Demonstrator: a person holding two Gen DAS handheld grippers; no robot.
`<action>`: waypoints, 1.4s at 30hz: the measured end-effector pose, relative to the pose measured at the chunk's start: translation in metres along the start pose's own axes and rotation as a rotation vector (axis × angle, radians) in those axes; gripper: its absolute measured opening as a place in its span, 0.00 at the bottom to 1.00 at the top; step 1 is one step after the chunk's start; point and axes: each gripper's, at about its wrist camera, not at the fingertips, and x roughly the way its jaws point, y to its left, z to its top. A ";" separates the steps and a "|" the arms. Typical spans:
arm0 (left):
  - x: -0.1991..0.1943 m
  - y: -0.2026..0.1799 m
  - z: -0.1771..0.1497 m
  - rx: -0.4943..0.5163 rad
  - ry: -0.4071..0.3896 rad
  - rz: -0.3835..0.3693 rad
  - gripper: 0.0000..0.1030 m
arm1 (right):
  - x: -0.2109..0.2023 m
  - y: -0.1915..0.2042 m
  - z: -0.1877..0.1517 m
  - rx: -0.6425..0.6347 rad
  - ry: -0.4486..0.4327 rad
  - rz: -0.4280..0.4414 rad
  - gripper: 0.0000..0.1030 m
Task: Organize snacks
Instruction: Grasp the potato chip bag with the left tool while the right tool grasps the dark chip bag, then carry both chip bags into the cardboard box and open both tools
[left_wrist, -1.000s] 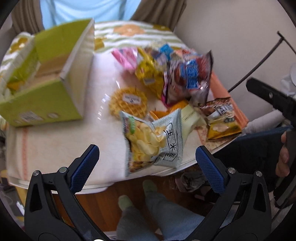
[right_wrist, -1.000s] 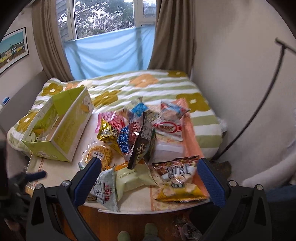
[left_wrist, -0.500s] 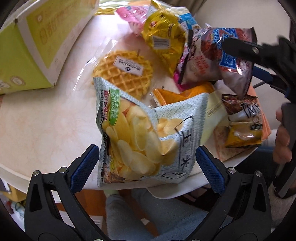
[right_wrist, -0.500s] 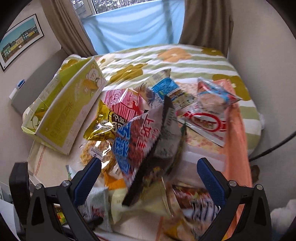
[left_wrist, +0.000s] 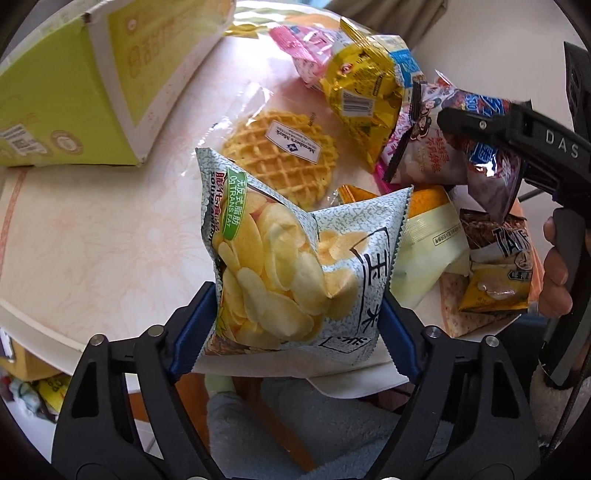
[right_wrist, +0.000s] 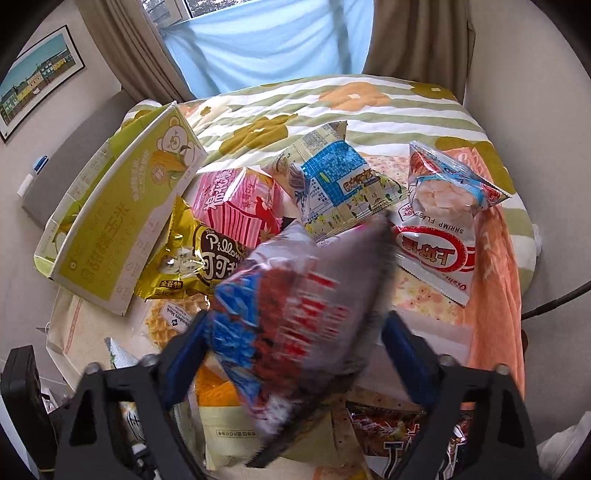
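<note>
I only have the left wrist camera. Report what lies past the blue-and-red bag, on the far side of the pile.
Observer: A white-and-red shrimp-flavour bag lies flat there. From the right wrist camera its label reads upside down.
Operator: Say what sits on it.
Observer: A clear bag of pale crackers rests on its far end.
Operator: Now check the right gripper from its own camera.
Observer: The right gripper has its jaws closing, one blue finger on each side of the blurred blue-and-red bag.
</note>
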 end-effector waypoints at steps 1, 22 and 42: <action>-0.003 0.001 0.000 -0.006 -0.005 0.001 0.77 | 0.000 0.001 0.000 -0.006 0.002 0.004 0.72; -0.139 0.008 0.037 -0.046 -0.318 0.044 0.77 | -0.093 0.017 0.017 -0.076 -0.168 0.007 0.52; -0.185 0.191 0.194 0.067 -0.330 0.109 0.77 | -0.086 0.197 0.089 -0.099 -0.299 0.072 0.52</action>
